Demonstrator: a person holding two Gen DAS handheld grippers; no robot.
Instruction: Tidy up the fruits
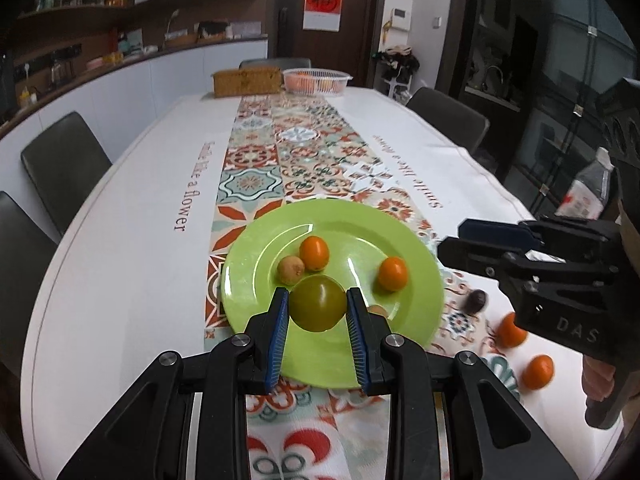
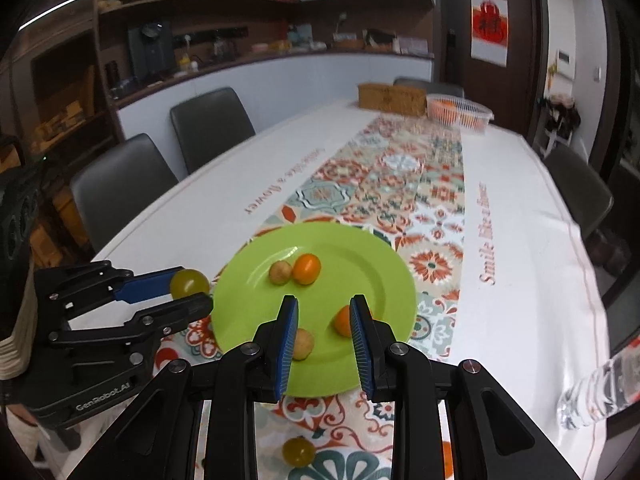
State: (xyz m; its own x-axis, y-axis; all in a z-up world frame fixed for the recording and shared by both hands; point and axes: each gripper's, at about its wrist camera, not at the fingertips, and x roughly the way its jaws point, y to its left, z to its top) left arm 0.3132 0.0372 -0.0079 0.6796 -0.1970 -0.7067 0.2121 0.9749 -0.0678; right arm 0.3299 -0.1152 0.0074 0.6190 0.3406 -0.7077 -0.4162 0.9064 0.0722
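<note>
The left gripper (image 1: pixel 317 306) holds a green fruit (image 1: pixel 318 304) between its two blue fingers (image 1: pixel 279 334), which press on both sides of it. The fruit hangs over the near edge of the green plate (image 1: pixel 256 292). The plate lies on the patterned cloth in the middle of the surface (image 1: pixel 120 248). On it I see two orange fruits, one near the middle (image 1: pixel 314 253) and one to the right (image 1: pixel 393 273), and two small brown fruits (image 2: pixel 280 272).

The right gripper (image 2: pixel 324 340) carries nothing. Its fingers are closed as far as they go, and nothing is between them; the fruits seen near them are lying on the plate below. It hovers over the near side of the plate.

I judge the step in hand to be putting the green fruit on the plate. To do it well, the left hand should bring the fruit down close to a free place on the plate, away from the other fruits, before the fingers let go. A round fruit rolls easily, so a drop from high up could send it off the rim.

More fruits wait on the cloth beside the plate: another green one (image 2: pixel 298 451), two orange ones (image 1: pixel 538 372) and a dark one (image 1: pixel 476 301). The right gripper could take one of these next.
</note>
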